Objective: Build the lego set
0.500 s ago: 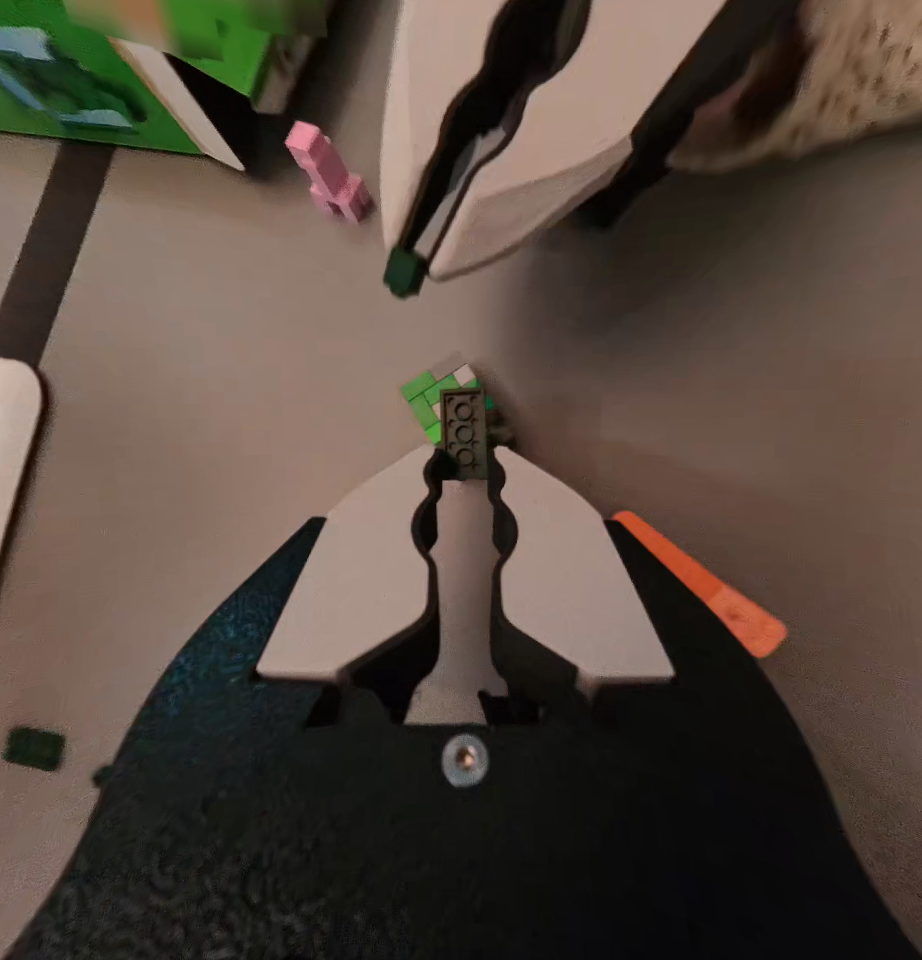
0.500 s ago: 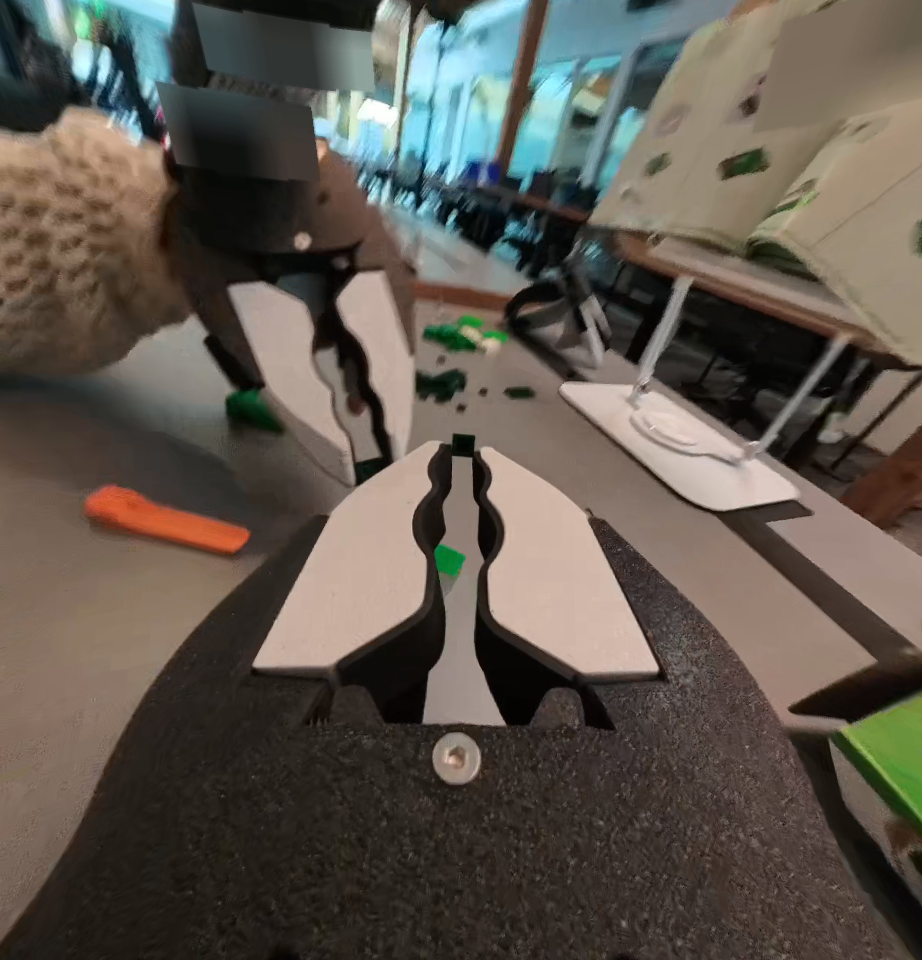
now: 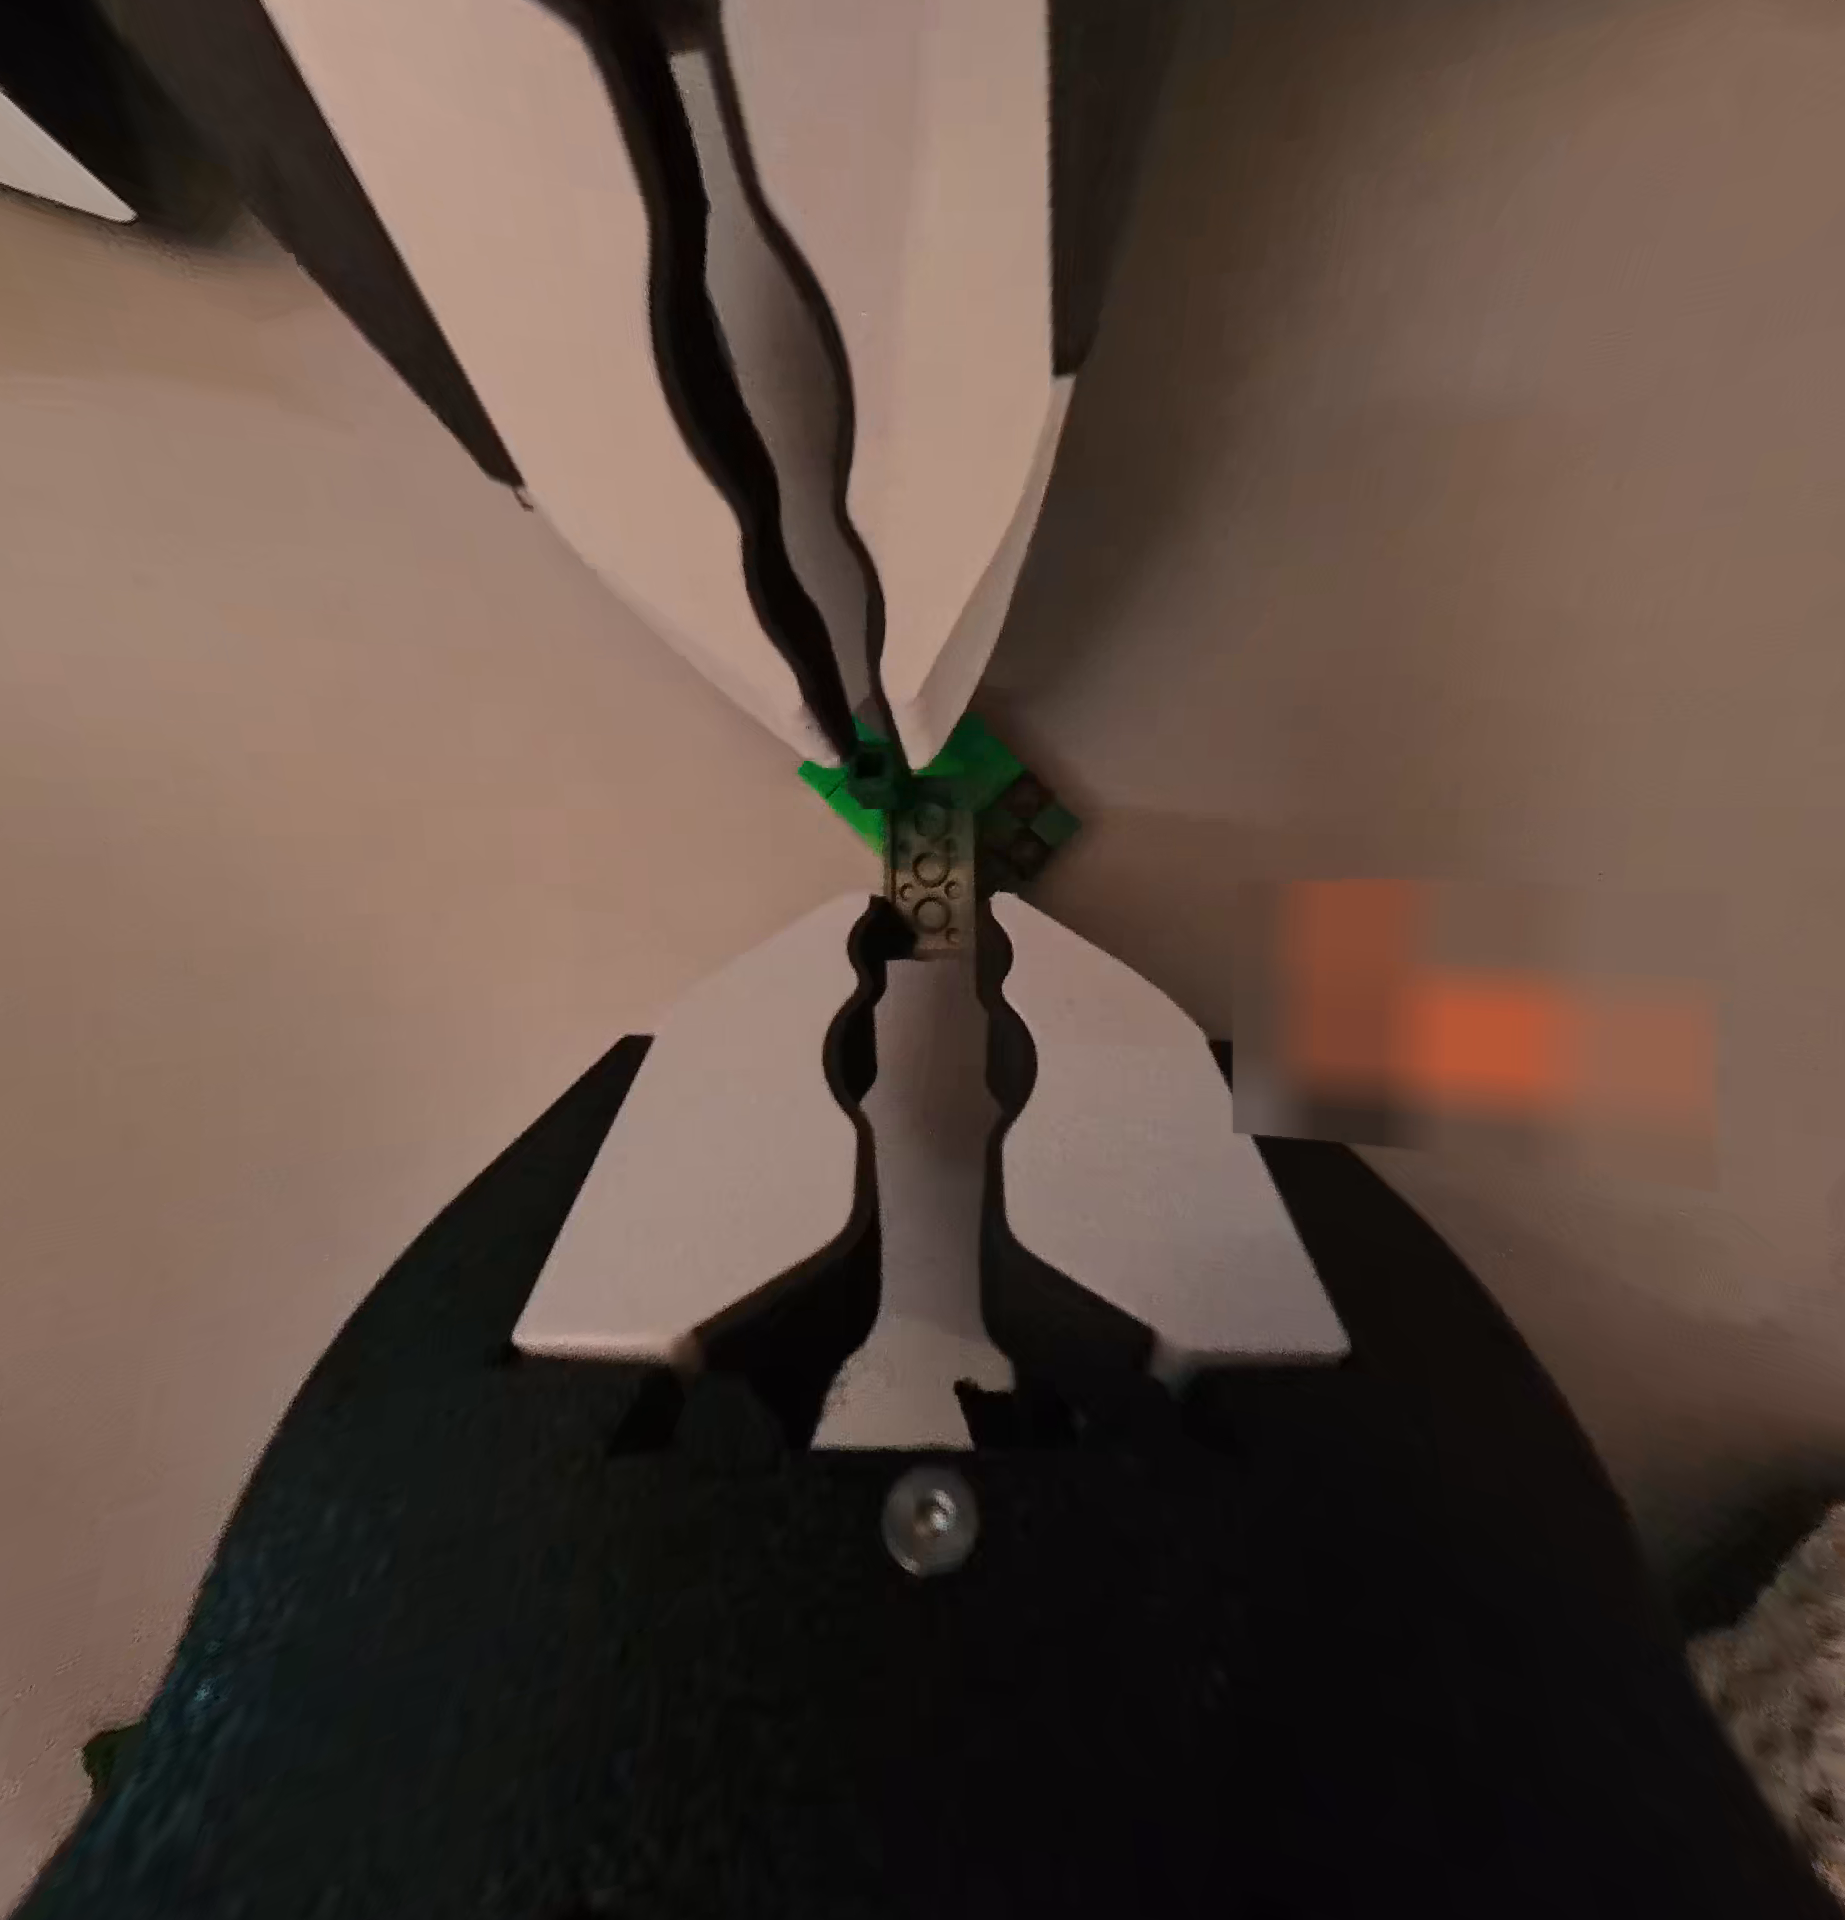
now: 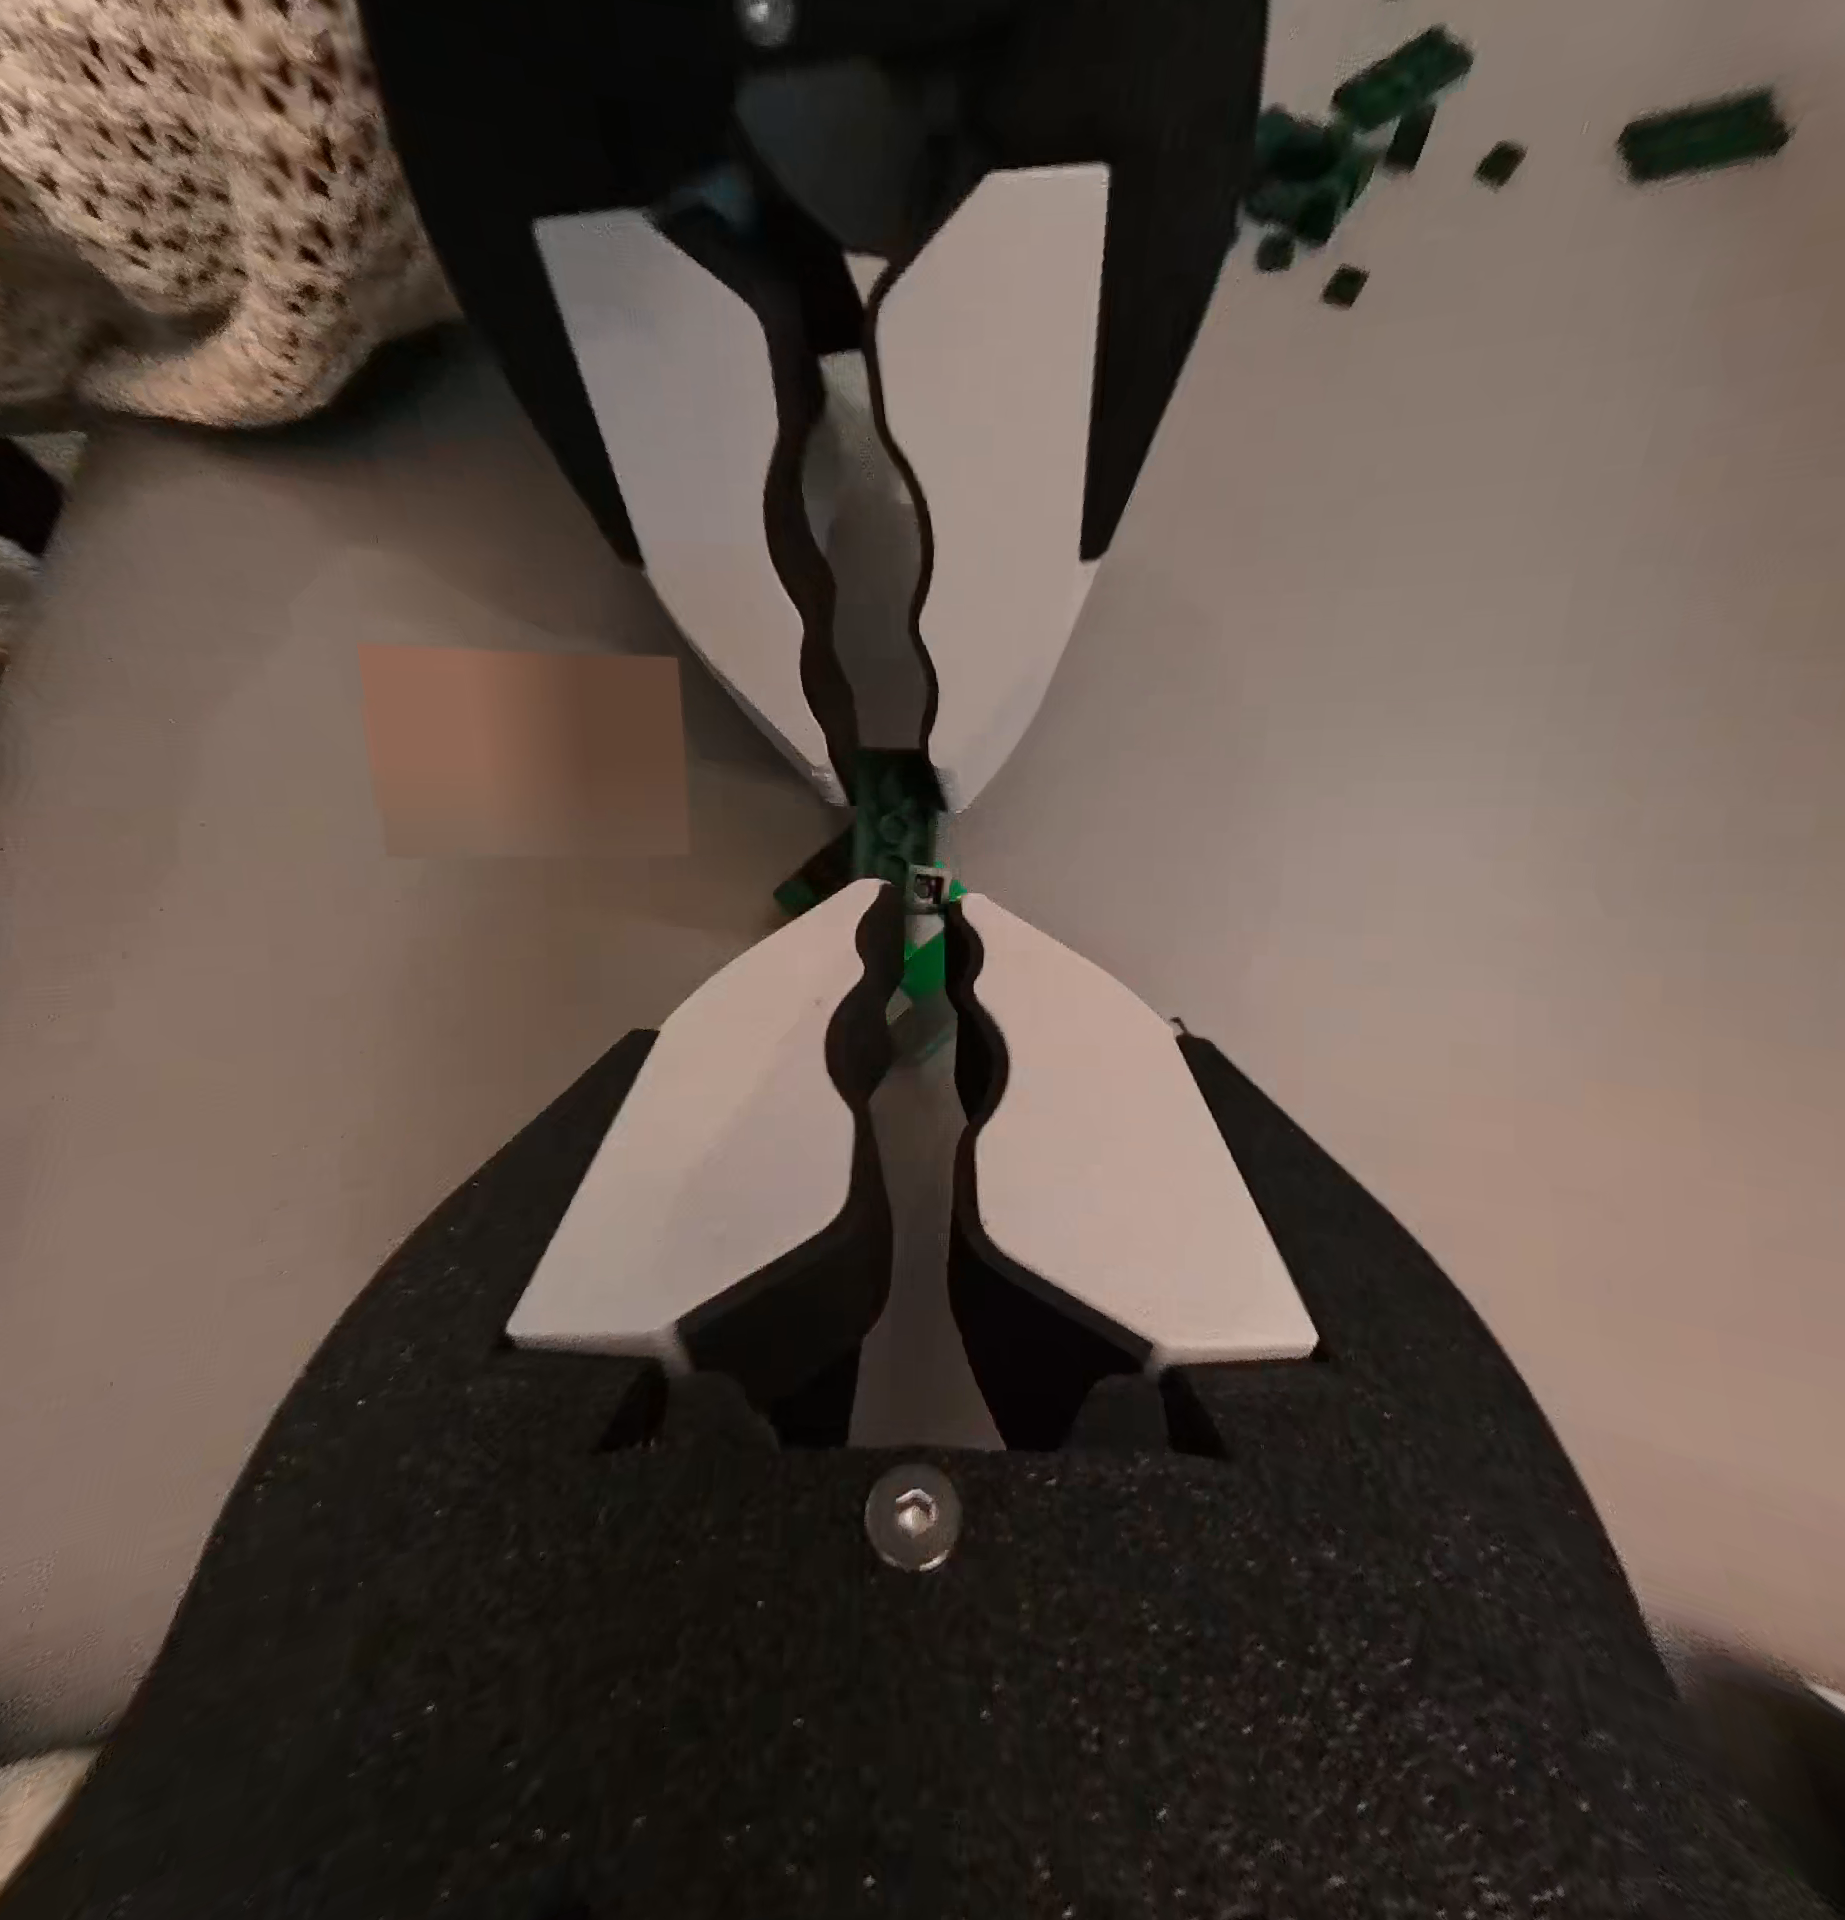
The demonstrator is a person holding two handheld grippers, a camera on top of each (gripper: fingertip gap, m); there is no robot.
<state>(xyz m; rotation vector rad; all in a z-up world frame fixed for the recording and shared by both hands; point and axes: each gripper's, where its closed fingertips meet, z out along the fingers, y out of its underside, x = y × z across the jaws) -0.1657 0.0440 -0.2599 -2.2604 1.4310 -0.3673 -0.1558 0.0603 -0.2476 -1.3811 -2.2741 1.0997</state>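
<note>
In the left wrist view, my left gripper (image 3: 933, 920) is shut on a grey plate (image 3: 930, 873), seen from its underside. The plate is part of a small green lego assembly (image 3: 965, 764) held just above the table. My right gripper (image 3: 876, 753) comes in from above, shut on a small dark green piece (image 3: 869, 787) that touches the assembly's near-left end. In the right wrist view, my right gripper (image 4: 923, 896) meets my left gripper (image 4: 894, 781) tip to tip. The small piece (image 4: 926, 888) sits against the plate (image 4: 890, 826), and the green assembly (image 4: 923, 977) shows between my right fingers.
Several loose dark green bricks (image 4: 1313, 177) and a long dark green plate (image 4: 1702, 135) lie on the grey table (image 4: 1417, 727) at the far right. An orange flat tool (image 3: 1469, 1039) lies right of the left gripper. Knit sleeves (image 4: 170, 208) are close behind both grippers. The tips of both grippers are at nearly the same place.
Both grippers have tilted down toward the table and closed the gap between them. The right gripper's small dark green piece now touches the assembly held by the left gripper.
</note>
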